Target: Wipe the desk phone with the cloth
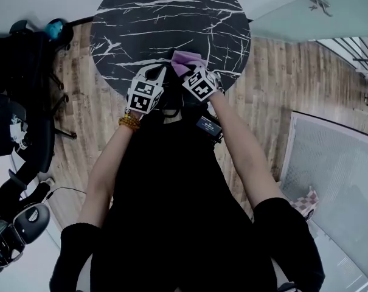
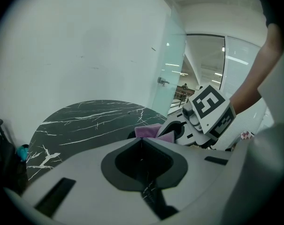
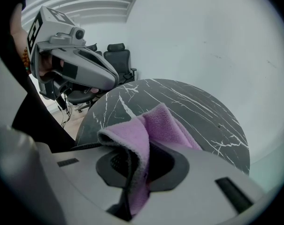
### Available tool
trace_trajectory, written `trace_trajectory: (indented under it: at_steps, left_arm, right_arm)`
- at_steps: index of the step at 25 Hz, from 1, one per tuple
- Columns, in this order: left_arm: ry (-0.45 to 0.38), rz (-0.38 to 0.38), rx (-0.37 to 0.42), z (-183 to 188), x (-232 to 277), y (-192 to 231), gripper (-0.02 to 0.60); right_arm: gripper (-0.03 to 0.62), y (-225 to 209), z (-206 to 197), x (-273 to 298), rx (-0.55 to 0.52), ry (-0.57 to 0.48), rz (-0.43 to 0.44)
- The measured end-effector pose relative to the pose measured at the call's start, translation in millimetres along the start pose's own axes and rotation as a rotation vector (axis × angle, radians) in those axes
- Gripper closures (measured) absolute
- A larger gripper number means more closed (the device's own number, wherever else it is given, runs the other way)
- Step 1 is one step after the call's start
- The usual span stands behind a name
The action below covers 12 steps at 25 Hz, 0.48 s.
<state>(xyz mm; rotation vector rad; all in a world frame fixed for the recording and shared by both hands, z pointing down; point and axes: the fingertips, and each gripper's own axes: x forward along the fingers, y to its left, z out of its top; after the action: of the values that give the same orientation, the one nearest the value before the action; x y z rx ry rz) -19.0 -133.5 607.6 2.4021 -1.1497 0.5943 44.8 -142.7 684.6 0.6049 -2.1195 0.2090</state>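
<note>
A round black marble table (image 1: 165, 17) with white veining stands ahead of both grippers, on a wood-plank floor (image 1: 281, 72), against a white wall (image 2: 85, 46). A glass wall (image 2: 172, 64) rises beyond the right gripper. Black office chairs (image 3: 118, 55) stand off to the left gripper's left.

The right gripper (image 1: 188, 72) sits at the table's near edge, its jaws closed on a purple cloth (image 3: 146, 130). The cloth bunches up over the jaw tips and hides what lies just under them. Just beside it on the left, the left gripper (image 2: 142, 140) has its jaws together with nothing between them.

A dark coiled cord (image 3: 85, 146) shows under the right gripper's left side. The desk phone itself cannot be made out.
</note>
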Motion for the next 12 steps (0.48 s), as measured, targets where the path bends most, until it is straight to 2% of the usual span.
trace_trajectory:
  at_steps: [12]
  left_arm:
    - [0.007,-0.003,0.008,-2.8,-0.5,-3.2,0.568]
  right_arm:
    - [0.536,5.2,-3.5,-0.4,0.016,-0.005,0.004]
